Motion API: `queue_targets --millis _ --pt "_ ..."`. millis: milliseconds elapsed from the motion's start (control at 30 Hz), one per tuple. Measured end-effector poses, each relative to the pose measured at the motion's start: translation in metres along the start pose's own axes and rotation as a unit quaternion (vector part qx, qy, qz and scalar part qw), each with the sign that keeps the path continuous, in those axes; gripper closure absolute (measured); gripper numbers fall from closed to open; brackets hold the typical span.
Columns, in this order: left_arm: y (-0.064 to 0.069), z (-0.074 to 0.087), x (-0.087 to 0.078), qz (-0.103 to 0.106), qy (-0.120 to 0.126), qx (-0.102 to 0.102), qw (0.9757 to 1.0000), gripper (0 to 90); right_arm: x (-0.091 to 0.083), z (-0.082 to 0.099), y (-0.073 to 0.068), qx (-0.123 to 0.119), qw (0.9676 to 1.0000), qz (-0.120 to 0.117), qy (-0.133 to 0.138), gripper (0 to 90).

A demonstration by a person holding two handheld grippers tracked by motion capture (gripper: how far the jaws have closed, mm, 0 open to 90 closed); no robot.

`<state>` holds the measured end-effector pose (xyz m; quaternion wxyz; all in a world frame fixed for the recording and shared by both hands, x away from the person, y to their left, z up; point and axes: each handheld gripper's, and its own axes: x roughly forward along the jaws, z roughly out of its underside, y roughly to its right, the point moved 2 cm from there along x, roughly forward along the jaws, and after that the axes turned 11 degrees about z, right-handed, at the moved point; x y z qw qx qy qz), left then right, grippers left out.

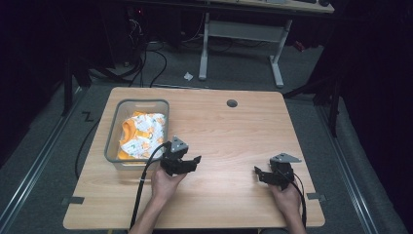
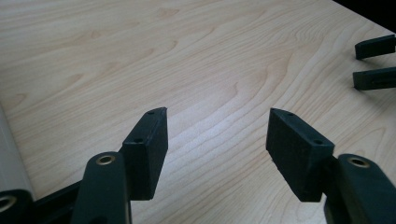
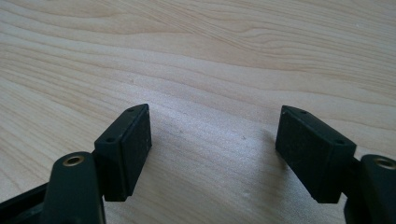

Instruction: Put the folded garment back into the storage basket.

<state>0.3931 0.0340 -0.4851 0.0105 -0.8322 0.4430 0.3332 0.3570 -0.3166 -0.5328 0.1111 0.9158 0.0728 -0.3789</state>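
The grey bin [image 1: 137, 132] is sitting on the left part of the tabletop [image 1: 229, 131], and the orange-and-white printed garment [image 1: 141, 135] is lying crumpled inside it. The left tool [image 1: 194, 161] is hovering just beside the bin's near right corner, apart from the rim, with its jaws pointing right across the tabletop and away from the garment. Its jaws are standing apart with nothing between them. The right tool [image 1: 258, 173] is sitting well apart from the bin, near the right front edge, with its jaws pointing left; they are likewise standing apart and holding nothing.

The high view is showing the bin, its contents and both hands. The left gripper view is showing bare wood grain between the left tool [image 2: 217, 135] pads, a pale sliver of the bin wall [image 2: 11, 154] at the lower left, and the right tool's [image 2: 373, 63] jaw tips at the far right. The right gripper view is showing wood grain between the right tool [image 3: 212, 135] pads.
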Motion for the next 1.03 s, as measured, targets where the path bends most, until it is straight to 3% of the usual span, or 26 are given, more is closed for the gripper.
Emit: queue_targets --millis 333,567,667,800,1033 --pt "-0.003 0.019 0.016 -0.002 -0.019 -0.020 0.9996 39.1 0.000 0.000 0.000 0.000 1.0000 0.000 0.000 27.0" --pt "-0.008 0.032 0.026 -0.019 -0.032 -0.026 0.9990 39.1 0.000 0.000 0.000 0.000 1.0000 0.000 0.000 27.0" --pt "-0.011 0.037 0.029 -0.032 -0.039 -0.023 0.9984 39.1 0.000 0.000 0.000 0.000 1.0000 0.000 0.000 27.0" --pt "-0.012 0.042 0.032 -0.064 -0.040 0.009 0.9971 38.2 0.000 0.000 0.000 0.000 1.0000 0.000 0.000 27.0" --pt "-0.012 0.041 0.033 -0.070 -0.045 0.011 0.9964 34.2 0.000 0.000 0.000 0.000 1.0000 0.000 -0.001 27.0"
